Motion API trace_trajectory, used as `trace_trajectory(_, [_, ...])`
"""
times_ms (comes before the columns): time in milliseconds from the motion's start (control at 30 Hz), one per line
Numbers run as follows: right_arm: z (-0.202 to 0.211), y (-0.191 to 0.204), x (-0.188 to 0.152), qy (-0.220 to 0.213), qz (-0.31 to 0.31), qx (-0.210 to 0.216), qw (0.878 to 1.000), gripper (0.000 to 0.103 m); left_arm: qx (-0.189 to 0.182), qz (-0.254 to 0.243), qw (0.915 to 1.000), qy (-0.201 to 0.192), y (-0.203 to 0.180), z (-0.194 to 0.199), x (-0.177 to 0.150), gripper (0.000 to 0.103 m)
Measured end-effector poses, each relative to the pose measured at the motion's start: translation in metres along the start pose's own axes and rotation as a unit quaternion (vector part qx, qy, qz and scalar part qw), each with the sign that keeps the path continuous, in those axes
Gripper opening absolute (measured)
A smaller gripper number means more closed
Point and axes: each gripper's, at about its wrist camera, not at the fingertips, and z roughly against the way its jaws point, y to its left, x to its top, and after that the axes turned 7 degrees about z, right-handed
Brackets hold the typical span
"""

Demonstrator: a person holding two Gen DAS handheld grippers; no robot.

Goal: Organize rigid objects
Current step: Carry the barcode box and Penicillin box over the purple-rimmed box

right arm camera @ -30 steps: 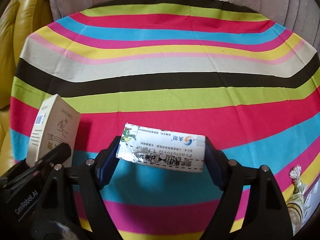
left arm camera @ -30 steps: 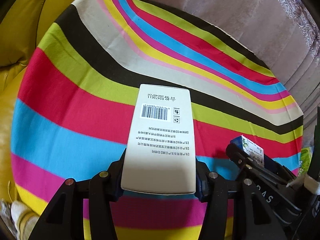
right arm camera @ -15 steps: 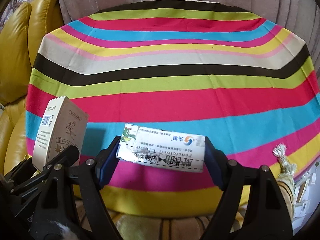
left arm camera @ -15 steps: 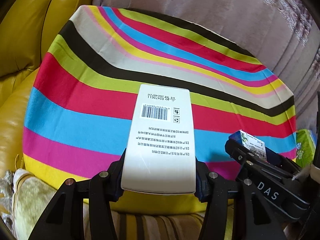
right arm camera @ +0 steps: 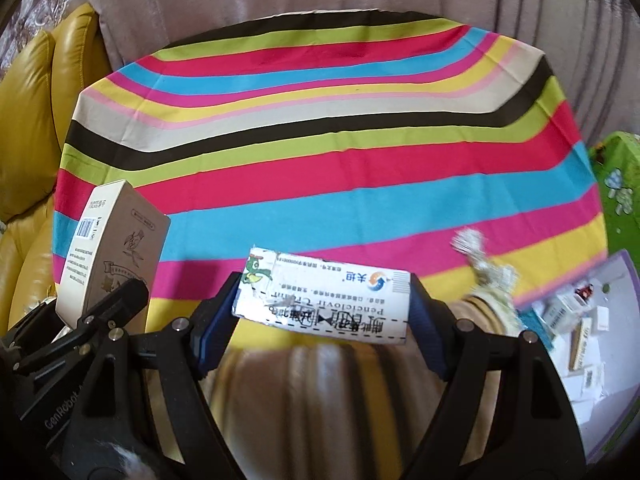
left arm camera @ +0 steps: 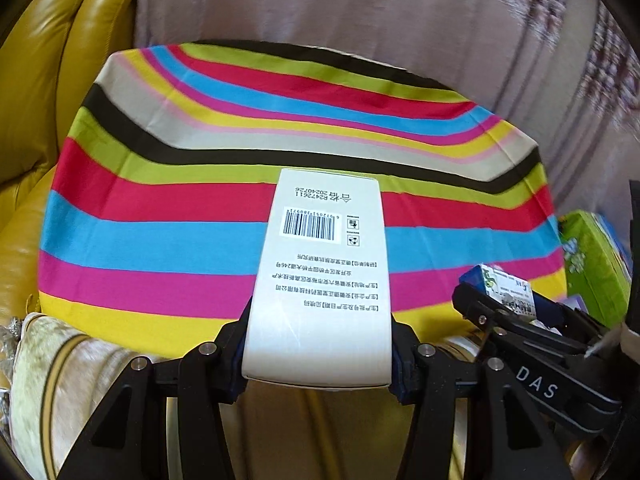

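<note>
My left gripper is shut on a tall white carton with a barcode, held upright in the air before the near edge of the striped tablecloth. My right gripper is shut on a small white medicine box with a green cartoon figure, held crosswise. In the right wrist view the carton shows at the left, brown-sided. In the left wrist view the medicine box shows at the right.
The striped cloth covers a round table. A yellow leather sofa stands left, a grey curtain behind. A green package lies at the right. A purple tray with several small boxes sits low right. A striped cushion lies below.
Both grippers have pulled back and up from the table with their boxes still held. The table now looks smaller, and the cushion, green package and purple tray have come into view.
</note>
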Motion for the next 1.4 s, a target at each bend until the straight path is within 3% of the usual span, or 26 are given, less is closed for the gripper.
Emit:
trace_trajectory(400, [0.055,-0.063,-0.049,0.009,-0.016,-0.044,0.999,0.08,-0.083,-0.05,0.9953,-0.003,-0.059,0.031,-0.04,0.053])
trace_trajectory(767, [0.116,-0.144,-0.094,0.001,-0.06,-0.089,0.994,0.08,-0.154,-0.119,0.9802,0.036,-0.118,0.042,-0.081,0.053])
trace_trajectory(1100, [0.137,-0.201,-0.136,0.002,-0.118,-0.121,0.986,0.08,-0.202,-0.2,0.9564,0.067,-0.171,0.038,-0.114,0.053])
trace_trajectory(1400, [0.134,-0.217,-0.14,0.004,-0.124,-0.153,0.981,0.08,-0.226,-0.195,0.949,0.102,-0.189,0.019,-0.115,0.053])
